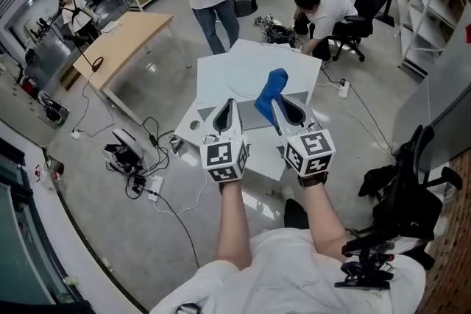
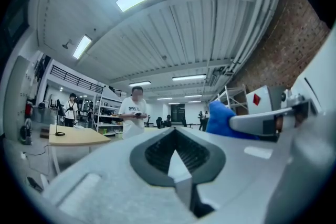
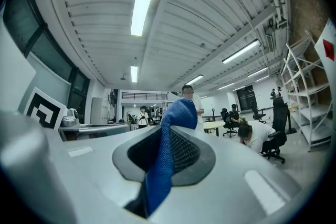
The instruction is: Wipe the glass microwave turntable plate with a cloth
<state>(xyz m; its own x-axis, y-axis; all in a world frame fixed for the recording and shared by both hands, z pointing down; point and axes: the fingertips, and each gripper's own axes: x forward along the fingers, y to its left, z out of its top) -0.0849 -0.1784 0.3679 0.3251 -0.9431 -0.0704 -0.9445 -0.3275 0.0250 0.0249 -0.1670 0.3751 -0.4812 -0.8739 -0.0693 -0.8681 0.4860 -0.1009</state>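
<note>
Right hand-held gripper (image 3: 164, 150): clenched on a blue cloth (image 3: 167, 157), which is pinched between the 2 jaws and stands up above their tips. Left hand-held gripper (image 2: 177, 159): jaws together, nothing between them. In the head view, both are held side by side over the near edge of a white surface (image 1: 243, 62). The glass plate cannot be made out with certainty.
</note>
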